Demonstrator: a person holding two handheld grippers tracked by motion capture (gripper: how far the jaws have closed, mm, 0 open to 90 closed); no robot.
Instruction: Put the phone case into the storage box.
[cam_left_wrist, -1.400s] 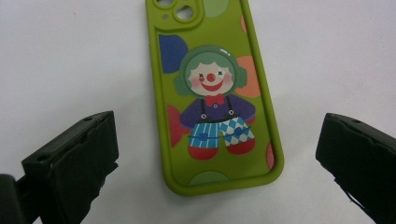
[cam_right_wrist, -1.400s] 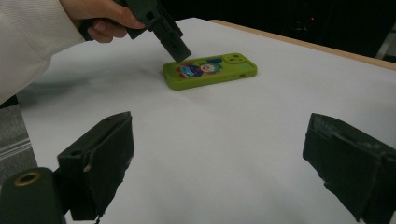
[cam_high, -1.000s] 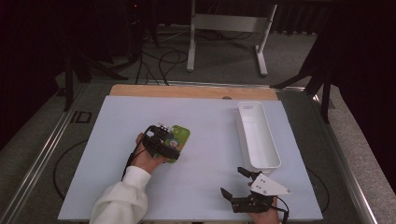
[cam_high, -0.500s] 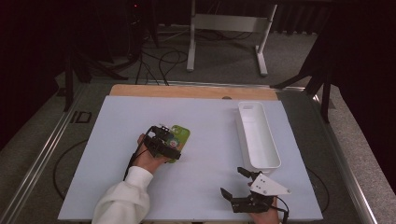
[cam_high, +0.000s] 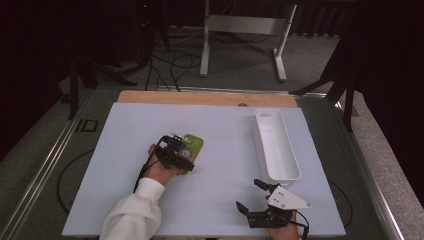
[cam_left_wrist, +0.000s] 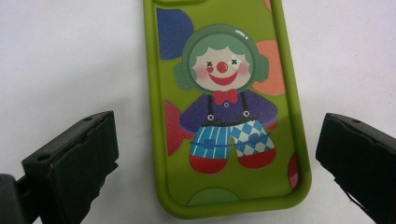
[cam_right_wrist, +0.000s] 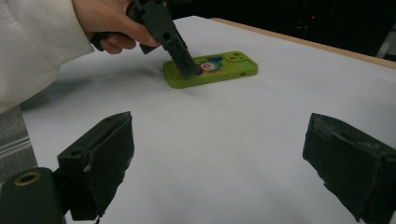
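A green phone case (cam_high: 194, 145) with a clown picture lies flat on the white table, left of centre. My left gripper (cam_high: 176, 150) hangs over its near end, held by a hand in a white sleeve. In the left gripper view the case (cam_left_wrist: 224, 93) lies between the two jaws and the left gripper (cam_left_wrist: 219, 140) is open, touching nothing. The right gripper view shows the case (cam_right_wrist: 224, 65) with one left gripper finger (cam_right_wrist: 184, 58) down at its edge. My right gripper (cam_high: 249, 194) sits open near the front edge, and from its own view the right gripper (cam_right_wrist: 224, 144) holds nothing.
A long white tray (cam_high: 276, 145) stands empty at the right of the table, just beyond the right gripper. A wooden strip (cam_high: 205, 98) runs along the table's far edge. Metal stand legs (cam_high: 240, 30) and cables lie on the floor behind.
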